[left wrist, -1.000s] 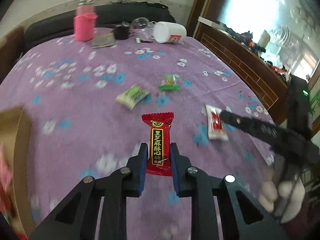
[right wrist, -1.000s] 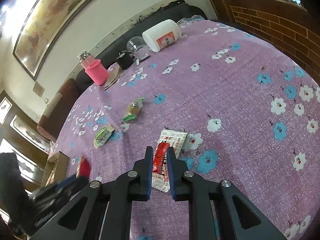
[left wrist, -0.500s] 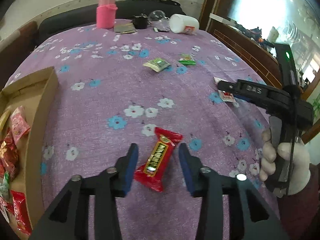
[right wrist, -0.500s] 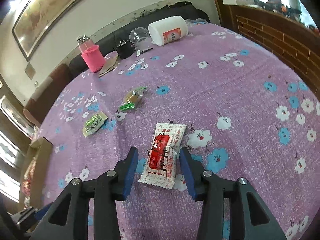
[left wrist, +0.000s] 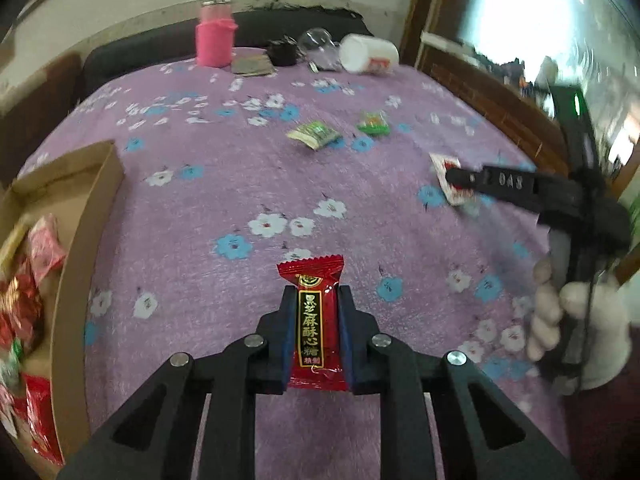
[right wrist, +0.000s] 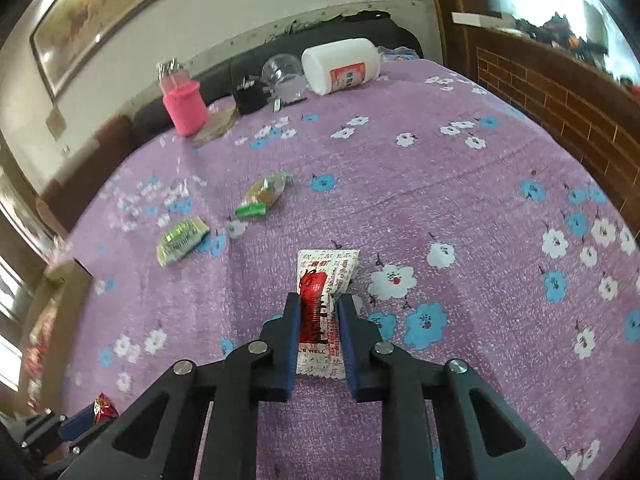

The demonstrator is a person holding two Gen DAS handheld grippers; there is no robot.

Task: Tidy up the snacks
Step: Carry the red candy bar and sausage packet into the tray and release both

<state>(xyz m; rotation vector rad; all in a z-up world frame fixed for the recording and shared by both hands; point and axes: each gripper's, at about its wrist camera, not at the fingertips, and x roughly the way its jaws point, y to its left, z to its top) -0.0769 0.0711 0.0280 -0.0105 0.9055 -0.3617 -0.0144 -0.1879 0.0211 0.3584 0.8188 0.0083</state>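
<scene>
The purple flowered cloth (left wrist: 360,208) carries a cardboard box (left wrist: 86,216) of snacks at its left edge, clear only from the left wrist. The left gripper (left wrist: 316,334) is closed tight on a red candy (left wrist: 316,320); the right gripper (right wrist: 318,334) pinches a white and red packet (right wrist: 324,280). The right wrist alone shows a framed picture (right wrist: 112,4). Two green packets (right wrist: 182,238) (right wrist: 264,196) lie loose further back

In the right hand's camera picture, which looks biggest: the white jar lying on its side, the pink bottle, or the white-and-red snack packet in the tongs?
As they look in that view:
1. White-and-red snack packet, though it is nearest the camera.
2. White jar and pink bottle: too alike to rank, both far off.
</scene>
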